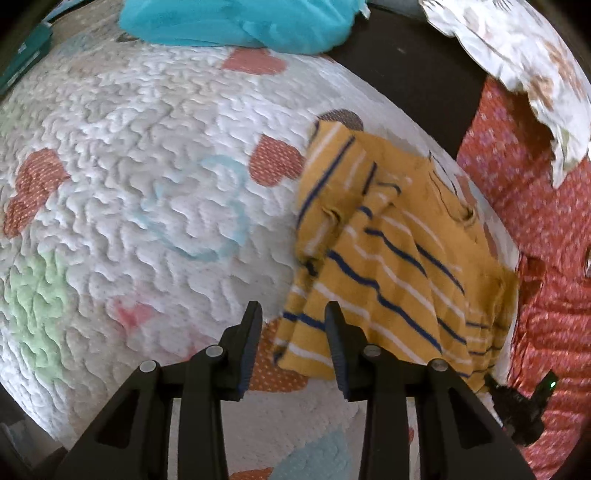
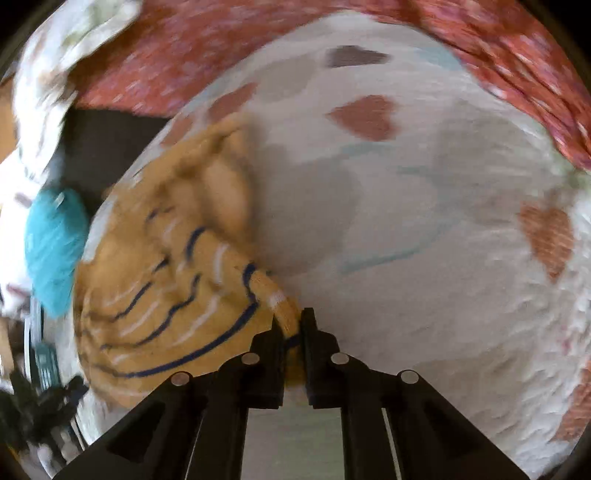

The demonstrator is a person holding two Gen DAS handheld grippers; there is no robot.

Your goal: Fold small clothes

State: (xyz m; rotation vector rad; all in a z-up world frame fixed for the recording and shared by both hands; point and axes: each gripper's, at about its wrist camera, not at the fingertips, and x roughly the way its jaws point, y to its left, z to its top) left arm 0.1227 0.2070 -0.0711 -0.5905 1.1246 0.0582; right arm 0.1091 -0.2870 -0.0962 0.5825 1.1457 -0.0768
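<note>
Motion blur smears the striped yellow garment (image 2: 166, 280), and the teal cloth (image 1: 240, 22) is cut off by the top edge.

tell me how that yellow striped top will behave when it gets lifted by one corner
Probably floppy: the yellow striped top already bunches and creases where the right claw pinches its corner. It looks thin and light, so it should trail and drag across the quilt rather than hold shape. The quilt's bumpy surface may snag it slightly. The left claw hangs over its edge, gripping nothing.

Mustard garment (image 1: 391, 240), navy and white stripes; white quilt (image 1: 147, 155), coral hearts; teal cloth (image 1: 236, 22).
</note>
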